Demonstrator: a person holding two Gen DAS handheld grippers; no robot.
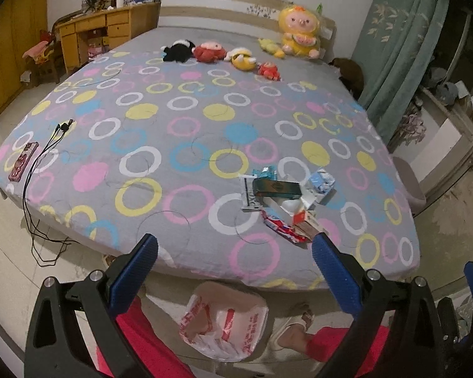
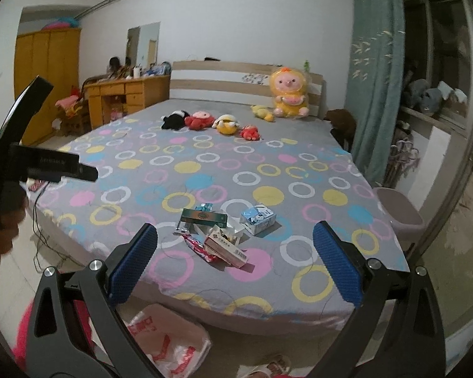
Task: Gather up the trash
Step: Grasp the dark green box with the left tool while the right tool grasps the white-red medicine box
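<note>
A pile of trash lies on the bed near its foot edge: a green box (image 1: 276, 188) (image 2: 204, 217), a blue-white milk carton (image 1: 321, 182) (image 2: 258, 219), a red wrapper (image 1: 282, 225) (image 2: 200, 247), a tan cigarette box (image 2: 225, 249) (image 1: 306, 220) and a white wrapper (image 1: 248, 193). A white and red plastic bag (image 1: 225, 324) (image 2: 170, 340) lies open on the floor below the bed's edge. My left gripper (image 1: 235, 250) is open and empty, above the bed edge. My right gripper (image 2: 235, 241) is open and empty, in front of the pile.
The bed (image 1: 173, 145) has a grey sheet with coloured rings. Plush toys (image 1: 208, 52) sit near the headboard. A phone (image 1: 23, 160) and black cables (image 1: 44, 154) lie at the bed's left corner. A pink bin (image 2: 400, 212) stands right of the bed. The person's foot (image 1: 294, 324) is by the bag.
</note>
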